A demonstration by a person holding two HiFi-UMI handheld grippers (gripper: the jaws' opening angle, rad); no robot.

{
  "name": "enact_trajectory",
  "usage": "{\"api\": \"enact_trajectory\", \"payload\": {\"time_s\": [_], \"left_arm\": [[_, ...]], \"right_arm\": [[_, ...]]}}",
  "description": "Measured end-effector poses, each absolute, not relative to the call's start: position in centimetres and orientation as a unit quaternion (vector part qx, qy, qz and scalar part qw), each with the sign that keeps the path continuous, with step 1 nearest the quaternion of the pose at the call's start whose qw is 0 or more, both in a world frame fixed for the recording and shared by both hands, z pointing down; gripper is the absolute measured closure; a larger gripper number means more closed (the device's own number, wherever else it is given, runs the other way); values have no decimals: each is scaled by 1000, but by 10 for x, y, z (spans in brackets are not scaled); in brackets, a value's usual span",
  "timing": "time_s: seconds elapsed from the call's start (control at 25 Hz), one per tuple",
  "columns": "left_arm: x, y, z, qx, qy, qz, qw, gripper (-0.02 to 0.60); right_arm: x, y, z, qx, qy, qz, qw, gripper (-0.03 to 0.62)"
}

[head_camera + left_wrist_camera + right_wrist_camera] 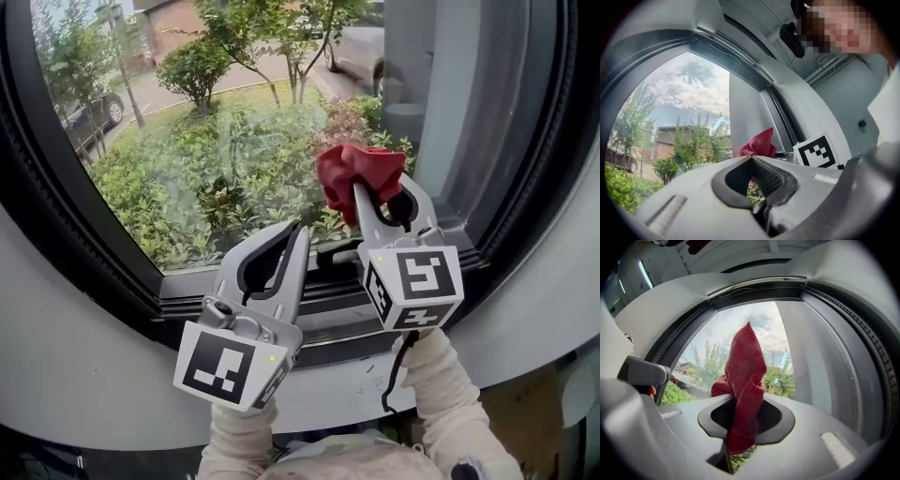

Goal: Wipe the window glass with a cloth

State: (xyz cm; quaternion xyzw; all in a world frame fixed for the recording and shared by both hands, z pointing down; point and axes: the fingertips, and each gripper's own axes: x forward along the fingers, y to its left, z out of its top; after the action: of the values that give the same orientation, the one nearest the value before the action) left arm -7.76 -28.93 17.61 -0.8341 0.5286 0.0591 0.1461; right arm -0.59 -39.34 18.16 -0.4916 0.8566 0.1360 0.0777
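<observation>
A crumpled red cloth [359,172] is pinched in my right gripper [367,190], which is shut on it and holds it up against the lower part of the window glass [216,141]. In the right gripper view the red cloth [743,376] rises from between the jaws in front of the pane. My left gripper [298,230] hangs lower and to the left, jaws shut with nothing between them, near the bottom frame. From the left gripper view the cloth [757,144] shows beyond the jaws, beside the right gripper's marker cube [816,151].
A dark window frame [178,281] and sill run under the glass. A grey pillar [469,103] stands at the pane's right. Outside are shrubs, trees and parked cars. A white curved wall [84,366] lies below the sill.
</observation>
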Motion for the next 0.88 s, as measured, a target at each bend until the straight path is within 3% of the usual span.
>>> {"api": "enact_trajectory", "payload": {"time_s": [0.56, 0.88], "left_arm": [[19, -320, 173, -849, 502, 61, 153, 581], [41, -331, 177, -852, 497, 57, 151, 581]], "right_arm": [[149, -435, 170, -564, 809, 140, 90, 476], [164, -438, 201, -571, 803, 147, 83, 480]]}}
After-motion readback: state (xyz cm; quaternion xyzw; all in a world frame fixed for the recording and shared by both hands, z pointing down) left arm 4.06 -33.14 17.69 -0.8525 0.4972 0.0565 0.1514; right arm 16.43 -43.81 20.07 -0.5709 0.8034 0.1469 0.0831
